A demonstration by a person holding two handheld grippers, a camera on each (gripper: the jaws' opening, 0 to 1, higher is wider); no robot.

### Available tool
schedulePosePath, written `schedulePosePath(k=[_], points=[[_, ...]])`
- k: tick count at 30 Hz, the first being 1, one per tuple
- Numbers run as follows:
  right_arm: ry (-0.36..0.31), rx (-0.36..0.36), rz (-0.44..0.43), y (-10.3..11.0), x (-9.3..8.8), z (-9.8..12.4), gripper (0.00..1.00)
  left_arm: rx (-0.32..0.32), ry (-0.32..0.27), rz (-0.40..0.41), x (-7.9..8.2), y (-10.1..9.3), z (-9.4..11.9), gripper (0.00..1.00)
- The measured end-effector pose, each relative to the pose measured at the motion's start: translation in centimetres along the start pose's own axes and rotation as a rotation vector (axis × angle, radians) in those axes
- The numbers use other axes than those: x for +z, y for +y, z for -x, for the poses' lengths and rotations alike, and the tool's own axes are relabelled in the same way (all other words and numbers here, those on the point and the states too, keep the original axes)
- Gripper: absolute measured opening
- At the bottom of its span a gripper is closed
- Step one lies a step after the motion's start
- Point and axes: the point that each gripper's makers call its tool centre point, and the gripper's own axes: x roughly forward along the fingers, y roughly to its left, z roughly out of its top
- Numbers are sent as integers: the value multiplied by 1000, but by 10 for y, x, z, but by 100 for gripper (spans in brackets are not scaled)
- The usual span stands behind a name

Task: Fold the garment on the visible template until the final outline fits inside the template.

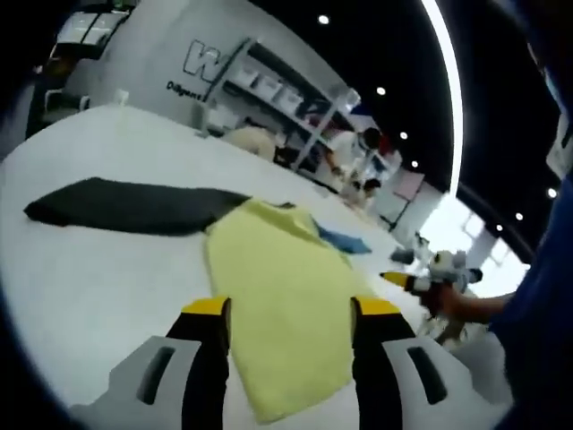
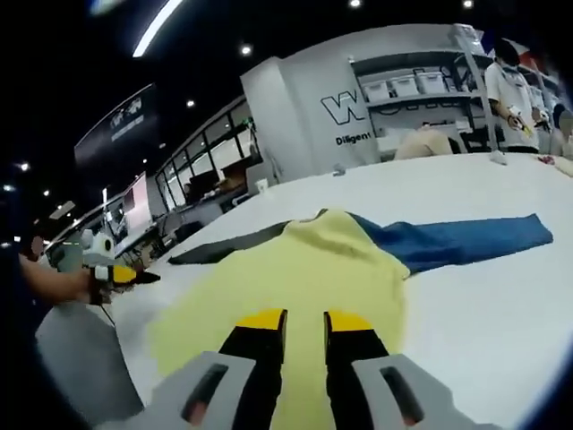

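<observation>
Yellow garment (image 1: 282, 305) flat on the white counter (image 1: 98, 287), partly over dark (image 1: 134, 206) and blue cloths (image 2: 466, 240). Left gripper (image 1: 288, 313) fingers wide apart, right gripper (image 2: 304, 324) nearly closed (both empty). Soft, limp; best pinched at edges.

Wall lettering
A large outlined "W" (image 2: 344, 107) stands on the grey wall (image 2: 295, 116), with "Diligent" (image 2: 355, 139) in small dark letters beneath; the rest is cut off.
</observation>
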Motion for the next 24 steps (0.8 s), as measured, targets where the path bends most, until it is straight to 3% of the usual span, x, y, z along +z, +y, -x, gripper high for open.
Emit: schedulePosePath(k=[9, 12, 14, 15, 18, 19, 22, 24], points=[[-78, -51, 34, -29, 54, -56, 14, -67, 75, 44, -34, -27, -26, 48], [-104, -142, 0, -68, 66, -62, 15, -59, 95, 47, -42, -28, -29, 47], [-127, -198, -33, -89, 72, -59, 16, -48, 107, 42, -45, -28, -30, 47], [-147, -248, -65, -113, 78, -52, 17, -47, 113, 40, -47, -28, -30, 47], [-195, -363, -140, -160, 88, -39, 20, -33, 152, 13, -56, -24, -29, 47], [-212, -410, -202, -184, 88, -29, 23, -31, 156, 15, -57, -24, -28, 47], [-276, -509, -352, -221, 87, -3, 28, -29, 154, 21, -56, -25, -28, 45], [-276, -553, -368, -243, 85, 11, 32, -26, 153, 19, -55, -25, -27, 46]])
